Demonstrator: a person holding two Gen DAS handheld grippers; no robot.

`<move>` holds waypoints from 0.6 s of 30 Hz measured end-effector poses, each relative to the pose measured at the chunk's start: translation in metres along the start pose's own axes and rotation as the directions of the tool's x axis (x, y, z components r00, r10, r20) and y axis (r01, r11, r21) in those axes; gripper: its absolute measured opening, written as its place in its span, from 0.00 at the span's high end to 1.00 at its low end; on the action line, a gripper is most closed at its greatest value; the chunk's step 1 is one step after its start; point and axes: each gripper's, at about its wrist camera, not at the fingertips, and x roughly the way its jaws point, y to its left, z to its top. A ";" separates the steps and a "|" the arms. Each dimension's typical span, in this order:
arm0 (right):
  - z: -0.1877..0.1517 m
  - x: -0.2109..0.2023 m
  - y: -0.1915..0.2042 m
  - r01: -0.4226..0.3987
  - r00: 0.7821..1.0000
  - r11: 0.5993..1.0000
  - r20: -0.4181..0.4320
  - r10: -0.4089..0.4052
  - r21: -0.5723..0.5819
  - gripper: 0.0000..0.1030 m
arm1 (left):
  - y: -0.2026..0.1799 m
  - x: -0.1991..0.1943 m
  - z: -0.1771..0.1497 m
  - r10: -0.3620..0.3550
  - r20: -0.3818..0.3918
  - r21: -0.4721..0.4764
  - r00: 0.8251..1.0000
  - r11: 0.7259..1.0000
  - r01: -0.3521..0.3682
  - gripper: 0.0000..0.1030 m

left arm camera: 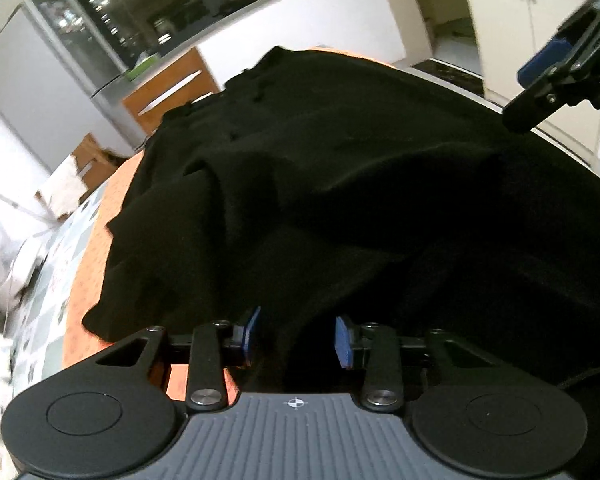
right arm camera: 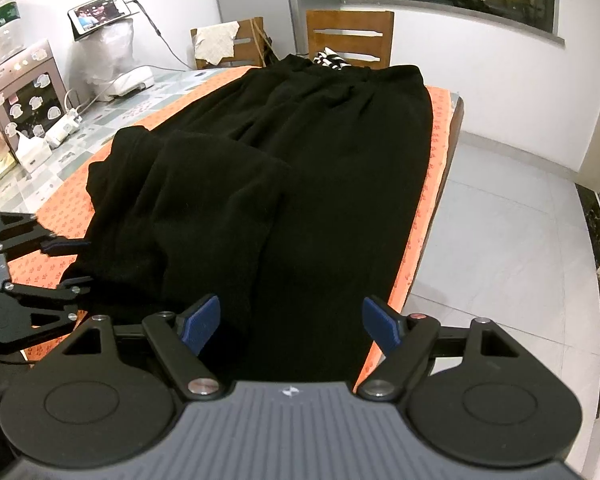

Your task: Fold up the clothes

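Black trousers (right arm camera: pixel 320 168): spread lengthwise, one leg bunched, unfolded. Left gripper (left arm camera: pixel 296 338): half-closed around cloth, grip uncertain. Right gripper (right arm camera: pixel 292 322): released.

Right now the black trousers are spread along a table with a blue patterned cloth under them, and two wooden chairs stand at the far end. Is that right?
Not quite: the cloth under the black trousers is orange with a small pattern, not blue, as the right wrist view shows. The rest holds: the trousers lie along the table, and two wooden chairs stand at its far end.
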 end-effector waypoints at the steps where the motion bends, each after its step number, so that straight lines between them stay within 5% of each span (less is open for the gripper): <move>1: 0.000 0.000 0.000 -0.001 1.000 1.000 -0.001 0.001 0.000 0.19 | -0.003 0.004 0.002 0.000 0.001 0.014 1.000 1.000 0.000 0.59; 3: -0.001 0.001 -0.001 -0.003 1.000 1.000 -0.002 0.003 -0.001 0.19 | -0.004 0.010 0.003 0.004 0.000 0.012 1.000 1.000 -0.004 0.64; 5: -0.001 0.002 -0.001 -0.008 1.000 1.000 0.000 0.008 -0.002 0.19 | -0.001 0.011 0.003 0.021 0.002 -0.024 1.000 0.999 -0.021 0.86; 18: -0.002 0.027 0.004 -0.144 0.989 0.990 -0.036 0.144 -0.004 0.18 | 0.028 -0.009 0.025 0.148 -0.077 -0.248 0.986 0.955 -0.163 0.87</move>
